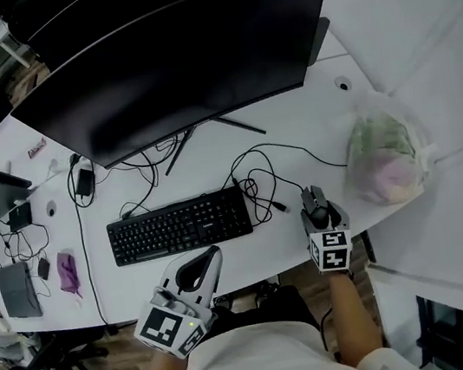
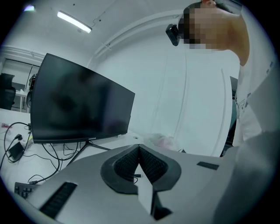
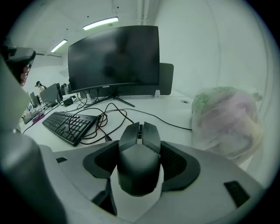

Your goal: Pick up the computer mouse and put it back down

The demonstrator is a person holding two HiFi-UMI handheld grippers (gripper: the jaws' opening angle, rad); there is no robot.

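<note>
A: Item: mouse (image 3: 138, 162). Location?

B: Near the front edge of the bench (image 1: 292, 126), right of the keyboard (image 1: 178, 224), between the jaws of the right gripper (image 1: 316, 209). The jaws are drawn in against its two sides.

A: Off the bench?

B: Cannot tell; at most barely raised.

A: Left gripper (image 2: 139, 151)?

B: Jaws pressed together, nothing between them. It is held off the front of the bench, clear of everything.

A: Progress?

B: By my reading, the grasp is made. The lift, if begun, is slight. The set-down and release are outstanding.

A: Count.

B: Mouse, one. Grippers, two. Keyboard, one. Monitor (image 1: 175, 57), one curved, with what looks like a second dark screen behind it. Bag (image 1: 383, 159), one, just right of the mouse. Loose cables, several, not counted.
</note>
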